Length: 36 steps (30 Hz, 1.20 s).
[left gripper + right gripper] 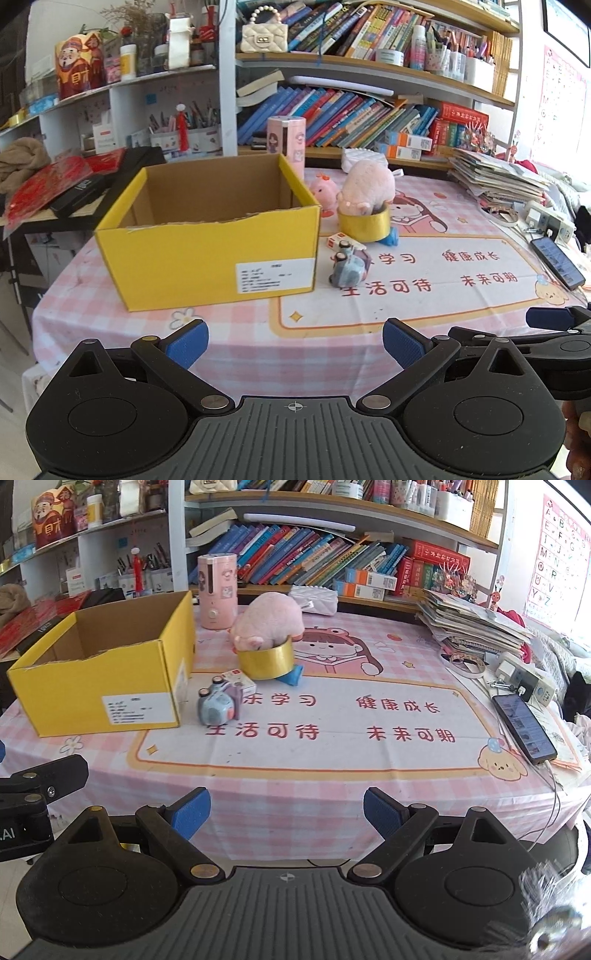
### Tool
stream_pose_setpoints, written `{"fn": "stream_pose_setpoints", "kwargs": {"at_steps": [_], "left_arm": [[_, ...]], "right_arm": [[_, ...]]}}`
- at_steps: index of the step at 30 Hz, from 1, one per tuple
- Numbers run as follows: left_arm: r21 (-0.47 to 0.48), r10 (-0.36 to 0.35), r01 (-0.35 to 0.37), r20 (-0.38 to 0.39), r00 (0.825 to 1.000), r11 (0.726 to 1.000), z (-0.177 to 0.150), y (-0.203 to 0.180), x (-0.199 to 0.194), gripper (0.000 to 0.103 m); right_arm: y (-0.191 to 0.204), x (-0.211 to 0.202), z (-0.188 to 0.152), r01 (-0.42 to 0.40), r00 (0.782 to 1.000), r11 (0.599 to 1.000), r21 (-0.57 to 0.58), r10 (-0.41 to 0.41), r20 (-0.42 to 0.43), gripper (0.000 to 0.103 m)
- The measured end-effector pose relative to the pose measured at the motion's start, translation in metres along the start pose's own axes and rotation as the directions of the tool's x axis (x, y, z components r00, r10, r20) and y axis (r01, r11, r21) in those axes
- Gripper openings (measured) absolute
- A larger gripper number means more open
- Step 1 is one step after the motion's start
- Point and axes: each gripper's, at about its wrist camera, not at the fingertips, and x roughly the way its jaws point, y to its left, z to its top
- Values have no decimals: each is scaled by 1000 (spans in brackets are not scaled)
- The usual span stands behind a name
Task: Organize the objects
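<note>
A yellow cardboard box stands with its top open on the pink tablecloth, and I see nothing inside it. To its right lie a grey-blue toy camera, a small white carton, a gold tape roll with a pink plush pig on top, and a blue piece under the roll. A smaller pink plush sits behind the box. My left gripper and right gripper hang open over the near table edge, with nothing between their pads.
A pink cylinder appliance stands behind the box. A stack of papers, a power strip and a phone with its cable crowd the right side. Bookshelves fill the back. Black and red items lie left of the box.
</note>
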Motion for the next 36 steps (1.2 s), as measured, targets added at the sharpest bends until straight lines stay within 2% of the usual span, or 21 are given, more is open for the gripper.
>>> {"fn": "stream_pose_setpoints", "kwargs": {"at_steps": [14,25,36], "left_arm": [[14,-28,28,-17,999,999,15,-16,31,103],[-16,14,-15,-58,998,1000,29,-24,63,103],[-24,65,-68,-90,994,997,43,-43,89,103]], "right_arm": [[-14,33,20,0,999,1000,-9,0,-38,90],[-26,59,40,-8,999,999,-34,6,-52,88],[-44,91,65,-54,997,997,-61,50,-65,86]]}}
